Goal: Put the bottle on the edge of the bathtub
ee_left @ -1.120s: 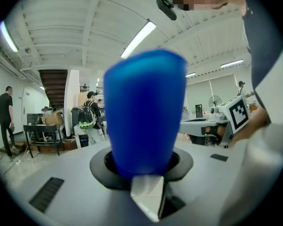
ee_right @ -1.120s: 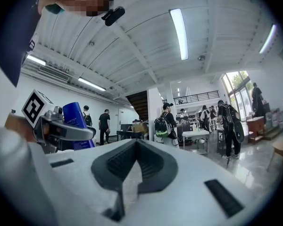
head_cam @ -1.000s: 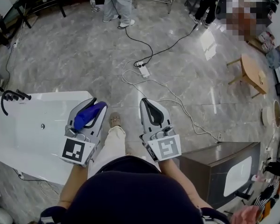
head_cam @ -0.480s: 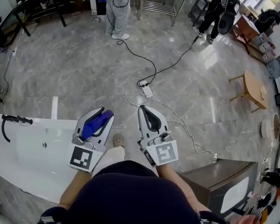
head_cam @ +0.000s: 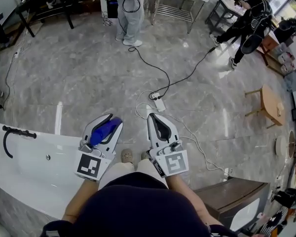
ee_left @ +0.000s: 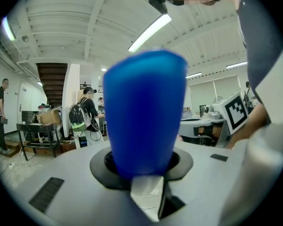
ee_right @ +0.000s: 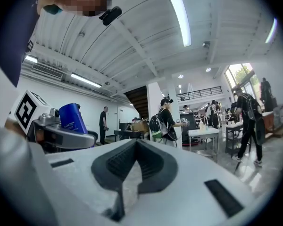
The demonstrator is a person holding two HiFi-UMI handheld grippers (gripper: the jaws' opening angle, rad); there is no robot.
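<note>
In the head view my left gripper (head_cam: 108, 120) is shut on a blue bottle (head_cam: 103, 131), which lies between its jaws and points away from me. It hovers just past the right end of the white bathtub (head_cam: 24, 174), above the marble floor. A black faucet (head_cam: 12, 134) sits on the tub's far rim. My right gripper (head_cam: 156, 116) hangs beside the left one, shut with nothing in it. The left gripper view is filled by the bottle (ee_left: 144, 112), seated in the jaws' round pocket. In the right gripper view the bottle (ee_right: 73, 118) shows at the left.
A power strip (head_cam: 158, 102) and loose cables (head_cam: 187, 132) lie on the floor ahead. People stand at the back (head_cam: 130, 14) and back right (head_cam: 246, 31). To the right are a wooden stool (head_cam: 269, 105) and a grey cabinet (head_cam: 232, 201). My shoe (head_cam: 127, 155) shows between the grippers.
The view has swung toward the far floor, and the tub now sits lower left. Both grippers stay side by side, and the left one still holds the bottle.
</note>
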